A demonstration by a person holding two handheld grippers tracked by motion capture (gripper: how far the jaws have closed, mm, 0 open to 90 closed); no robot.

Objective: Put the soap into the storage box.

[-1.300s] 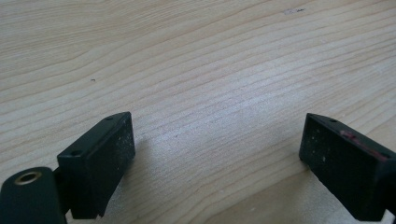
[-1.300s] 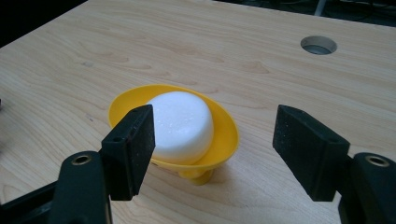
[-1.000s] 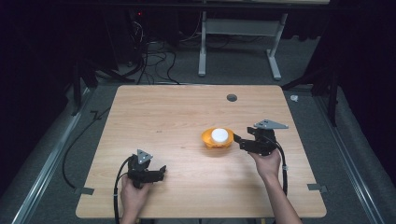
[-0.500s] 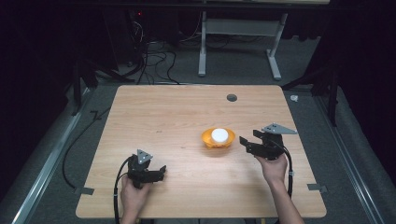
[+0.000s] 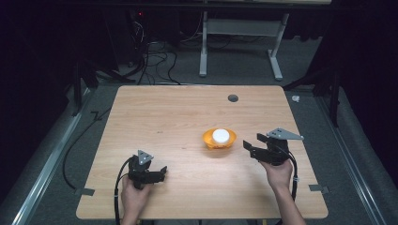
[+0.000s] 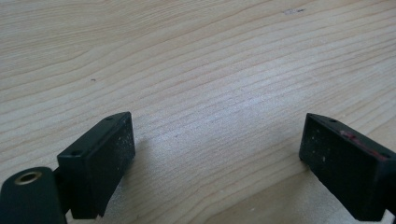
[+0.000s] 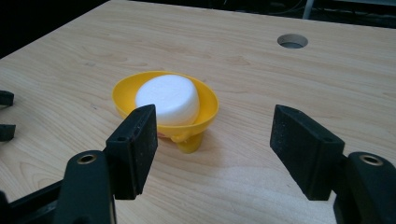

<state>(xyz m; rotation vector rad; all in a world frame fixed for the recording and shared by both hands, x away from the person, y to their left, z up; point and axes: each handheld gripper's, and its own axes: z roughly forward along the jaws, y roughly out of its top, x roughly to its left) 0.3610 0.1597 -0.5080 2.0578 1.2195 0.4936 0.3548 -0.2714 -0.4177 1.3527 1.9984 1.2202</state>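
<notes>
A yellow bowl (image 5: pixel 218 139) is seen right of centre on the table (image 5: pixel 159 112), with a white puck (image 5: pixel 220 136) seated in it. The right gripper (image 5: pixel 250 148) is held just right of the bowl, apart from it, jaws spread wide, nothing between them. The left gripper (image 5: pixel 162 172) is rested near the table's near edge, jaws wide, nothing gripped.
</notes>
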